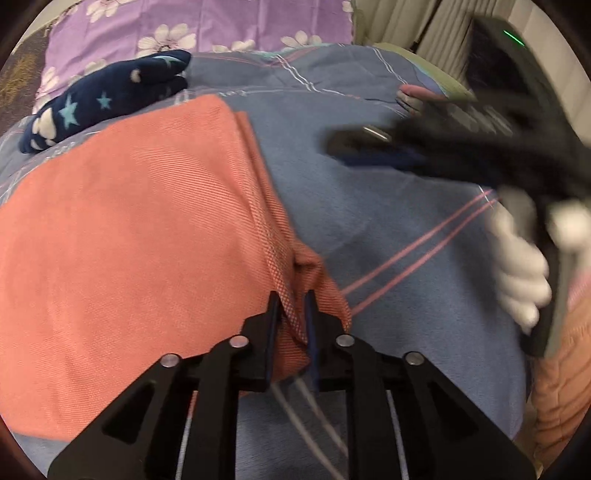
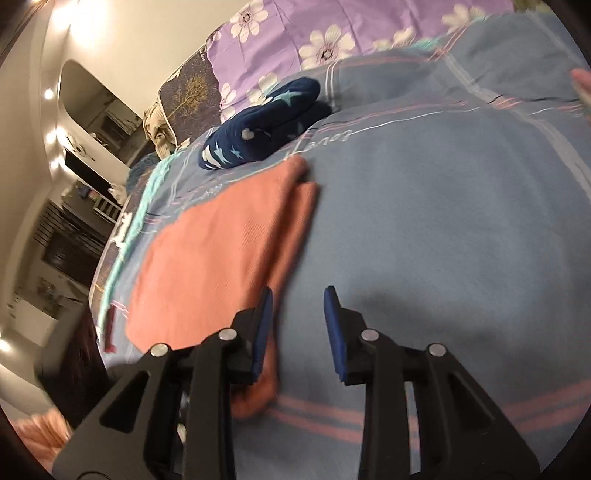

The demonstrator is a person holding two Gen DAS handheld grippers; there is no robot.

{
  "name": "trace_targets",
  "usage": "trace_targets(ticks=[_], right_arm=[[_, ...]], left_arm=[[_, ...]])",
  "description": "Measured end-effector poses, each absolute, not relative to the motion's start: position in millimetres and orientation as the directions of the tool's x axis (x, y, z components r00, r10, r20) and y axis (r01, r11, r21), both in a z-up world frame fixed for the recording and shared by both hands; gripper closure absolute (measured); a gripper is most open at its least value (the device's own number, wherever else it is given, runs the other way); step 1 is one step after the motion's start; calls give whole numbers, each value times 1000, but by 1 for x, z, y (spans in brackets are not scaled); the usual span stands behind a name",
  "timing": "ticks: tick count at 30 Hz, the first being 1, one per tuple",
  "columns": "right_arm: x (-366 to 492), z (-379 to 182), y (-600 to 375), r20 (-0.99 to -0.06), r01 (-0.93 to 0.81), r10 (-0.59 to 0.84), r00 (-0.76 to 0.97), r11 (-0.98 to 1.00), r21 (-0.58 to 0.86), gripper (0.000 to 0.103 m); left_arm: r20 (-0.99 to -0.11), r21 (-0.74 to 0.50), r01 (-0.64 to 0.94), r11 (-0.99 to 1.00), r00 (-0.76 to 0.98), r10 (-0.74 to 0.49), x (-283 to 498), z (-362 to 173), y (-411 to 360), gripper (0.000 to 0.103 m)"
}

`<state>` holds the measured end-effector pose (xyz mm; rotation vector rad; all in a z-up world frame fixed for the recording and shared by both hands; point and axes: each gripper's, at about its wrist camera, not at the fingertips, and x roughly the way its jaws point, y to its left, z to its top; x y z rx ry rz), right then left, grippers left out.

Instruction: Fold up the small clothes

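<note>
Orange cloth (image 1: 129, 229) lay folded near the bed's (image 1: 388, 221) left edge. The left claw (image 1: 291, 317) pinched its corner; the right claw (image 2: 297, 314) stood empty, partly open. A tug could undo the fold.

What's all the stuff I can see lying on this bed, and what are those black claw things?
Salmon cloth: one, orange-pink, folded, lying on the blanket.
Navy garment: one, dark blue with stars and hearts, bundled beyond the cloth.
Blanket: one, blue-grey with pink and white stripes, covering the bed.
Floral sheet: one, purple with white flowers, at the bed's far end.
Left gripper: black, blue pads, closed on the cloth's corner.
Right gripper: black, blue pads, open above the blanket, nothing between them.
Gloved hand: white, holding the right gripper.
</note>
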<state>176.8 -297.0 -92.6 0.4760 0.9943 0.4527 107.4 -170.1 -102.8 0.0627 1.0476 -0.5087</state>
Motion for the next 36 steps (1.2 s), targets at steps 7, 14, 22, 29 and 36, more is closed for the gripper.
trace_targets(ticks=[7,14,22,29,36], right_arm=[[242,-125,-279,-659,-75,629,412,745,663,66],[259,-110,-280,-563,-70,647,514,686,724,98],[271,-137,-290,-600,11,617,509,692,721,96],[217,-78,-280,-594,-143,564,574,783,605,82],[171,-107,-236,-750,-237,526,401,850,469,82]], left_arm=[[-830,-134,517,846,408,-381,101,-106,-183,90],[-816,-90,583,807,421,-395,99,-106,-187,98],[-800,-104,626,773,410,-439,95,-111,-188,98],[-762,-254,668,700,308,-570,92,-111,-182,96],[-749,-313,665,678,267,-606,75,-108,-169,88]])
